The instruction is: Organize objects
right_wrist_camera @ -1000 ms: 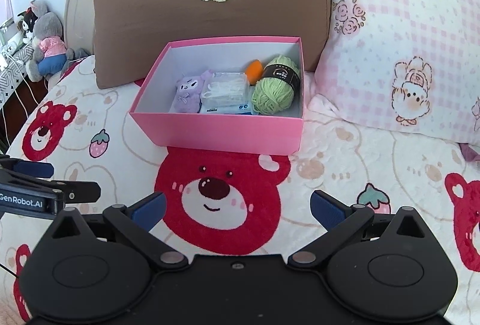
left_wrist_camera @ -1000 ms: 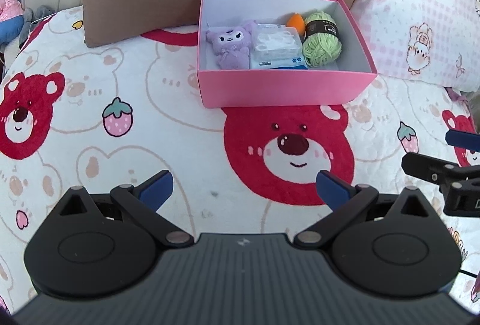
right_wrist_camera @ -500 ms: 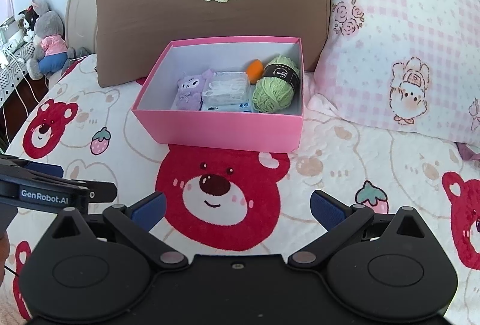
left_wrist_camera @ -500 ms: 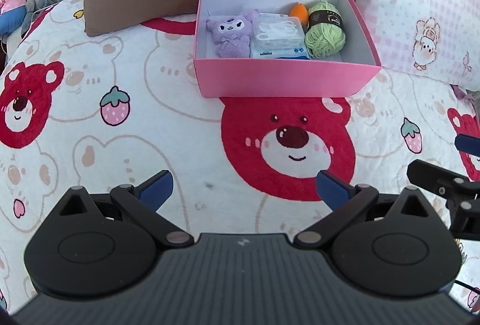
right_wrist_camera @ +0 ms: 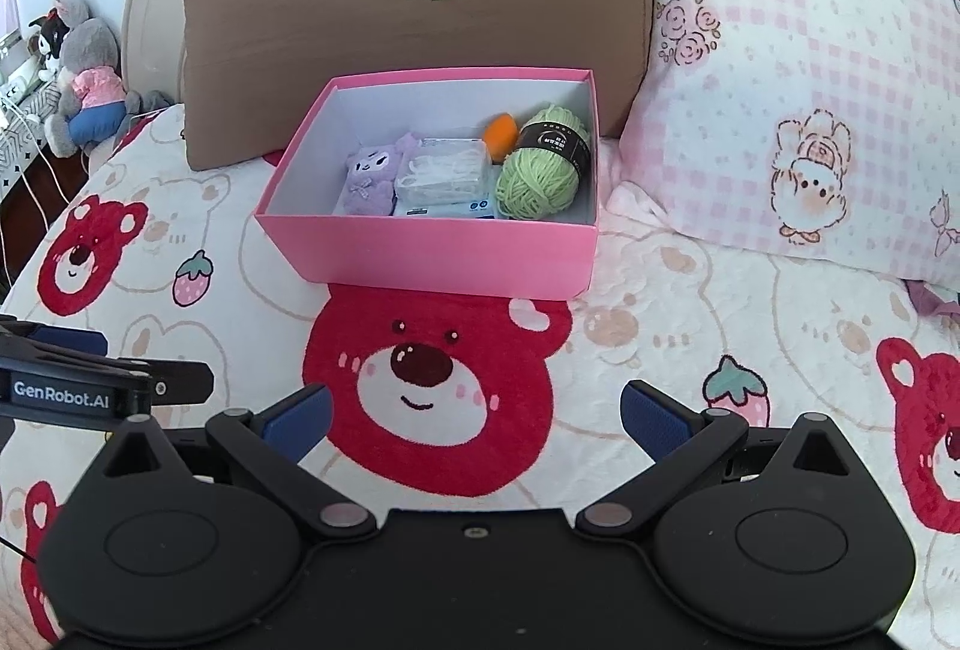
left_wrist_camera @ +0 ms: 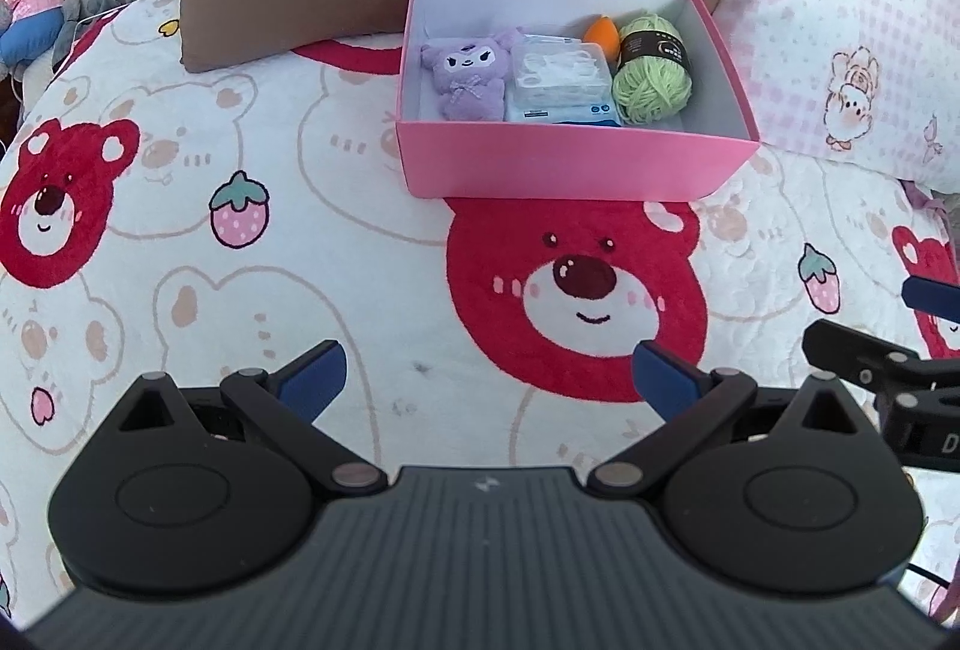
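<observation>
A pink box stands on the bed in front of the pillows. Inside lie a purple plush toy, a clear plastic packet, a green yarn ball and a small orange object. My left gripper is open and empty, well short of the box. My right gripper is open and empty too, also short of the box. Each gripper shows at the edge of the other's view.
A bear-print blanket covers the bed. A brown pillow and a pink checked pillow stand behind the box. Stuffed toys sit at the far left by the headboard.
Both grippers have drawn back a little from the box, so it looks slightly farther and smaller. The left view has shifted so the box sits higher. Both stay open.
</observation>
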Demonstrator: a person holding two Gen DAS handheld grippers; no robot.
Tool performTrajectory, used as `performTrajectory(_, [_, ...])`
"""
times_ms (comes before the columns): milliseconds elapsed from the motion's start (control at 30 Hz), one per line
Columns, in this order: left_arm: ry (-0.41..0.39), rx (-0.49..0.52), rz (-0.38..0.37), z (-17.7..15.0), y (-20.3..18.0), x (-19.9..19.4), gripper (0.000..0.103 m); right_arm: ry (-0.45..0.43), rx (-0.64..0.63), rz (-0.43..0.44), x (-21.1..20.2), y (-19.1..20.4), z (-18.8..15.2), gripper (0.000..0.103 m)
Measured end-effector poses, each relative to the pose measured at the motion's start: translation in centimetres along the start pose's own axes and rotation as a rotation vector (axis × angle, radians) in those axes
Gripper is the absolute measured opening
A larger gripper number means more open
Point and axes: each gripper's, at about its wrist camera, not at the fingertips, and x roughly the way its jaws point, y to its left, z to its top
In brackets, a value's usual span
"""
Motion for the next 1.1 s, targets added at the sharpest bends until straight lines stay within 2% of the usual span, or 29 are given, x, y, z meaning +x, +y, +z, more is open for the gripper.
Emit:
performTrajectory(367, [-0.011, 0.020, 0.011, -0.2, -0.1, -1.0, 0.103, -0.009, 0.000, 0.004, -0.2, 0.0, 0.0, 0.103])
performTrajectory(1100, [-0.013, 0.057, -0.017, 0.2, -0.4, -1.7, 0.103, 0.000, 0.002, 0.002, -0.3, 0.1, -0.1, 0.103])
